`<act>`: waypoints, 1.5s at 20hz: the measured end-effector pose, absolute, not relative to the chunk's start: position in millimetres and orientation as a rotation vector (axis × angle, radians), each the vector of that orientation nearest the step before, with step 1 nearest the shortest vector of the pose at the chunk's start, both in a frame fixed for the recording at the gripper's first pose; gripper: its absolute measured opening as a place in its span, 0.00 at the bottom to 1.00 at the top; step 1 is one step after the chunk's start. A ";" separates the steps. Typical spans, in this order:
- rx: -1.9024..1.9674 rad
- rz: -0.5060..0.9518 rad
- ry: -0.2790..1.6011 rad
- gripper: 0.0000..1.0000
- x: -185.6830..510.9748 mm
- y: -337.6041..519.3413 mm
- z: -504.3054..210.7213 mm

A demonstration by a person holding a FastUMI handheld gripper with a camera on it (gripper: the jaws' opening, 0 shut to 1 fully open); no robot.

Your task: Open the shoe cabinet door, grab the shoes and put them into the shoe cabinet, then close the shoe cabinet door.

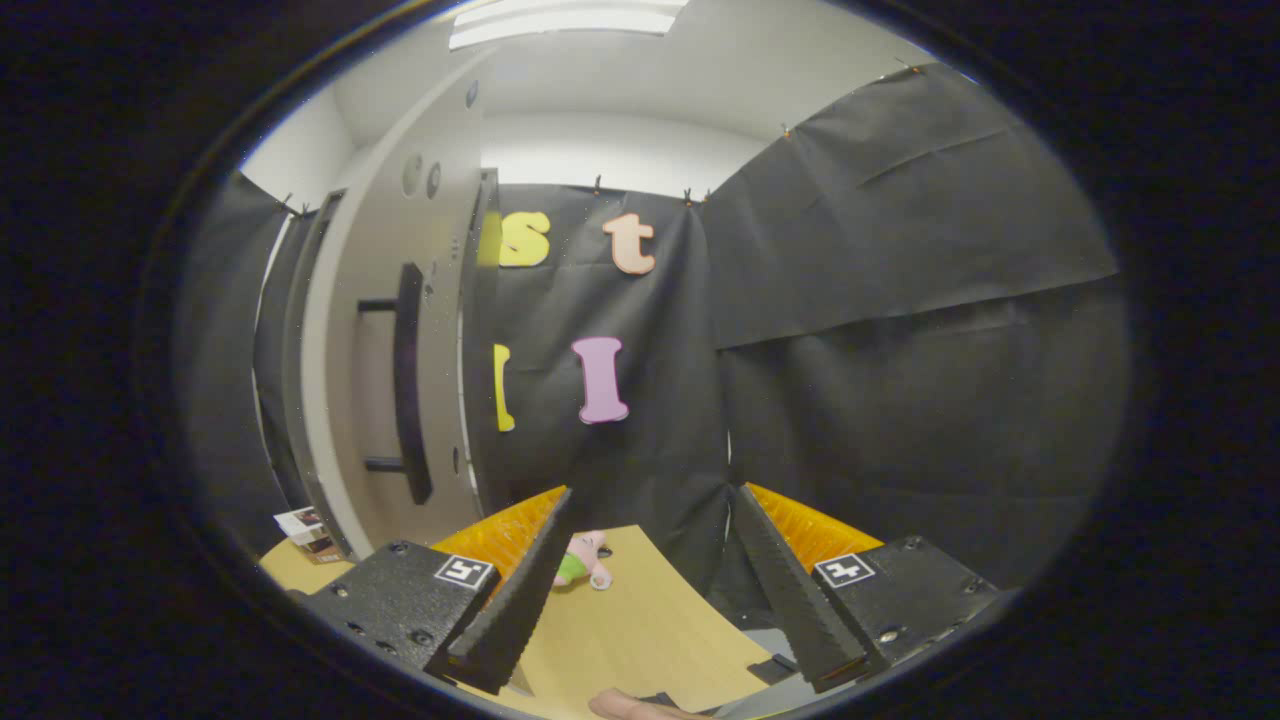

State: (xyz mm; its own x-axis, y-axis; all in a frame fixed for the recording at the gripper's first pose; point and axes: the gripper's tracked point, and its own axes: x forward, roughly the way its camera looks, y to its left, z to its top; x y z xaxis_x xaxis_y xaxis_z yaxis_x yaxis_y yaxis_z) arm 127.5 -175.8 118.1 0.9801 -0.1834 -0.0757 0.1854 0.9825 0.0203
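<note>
The shoe cabinet's white door (385, 340) stands to the left of my fingers, swung open so I see it nearly edge-on, with a long dark bar handle (410, 385) on its face. My gripper (655, 590) is open, its two fingers spread wide with nothing between them. It sits to the right of the door and apart from it, raised over the wooden tabletop (640, 630). A small pink and green plush toy (582, 562) lies on the table just beyond the left finger.
Black cloth walls stand behind and to the right. A small printed box (310, 533) rests on the table by the door's foot. A fingertip (625, 705) of a person's hand shows below the fingers.
</note>
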 end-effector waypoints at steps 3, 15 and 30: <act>0.026 -0.137 0.127 1.00 150.9 -169.4 93.5; 0.039 -0.073 0.167 0.98 177.2 -109.1 69.3; 0.004 -0.027 0.130 0.94 171.3 -13.6 57.8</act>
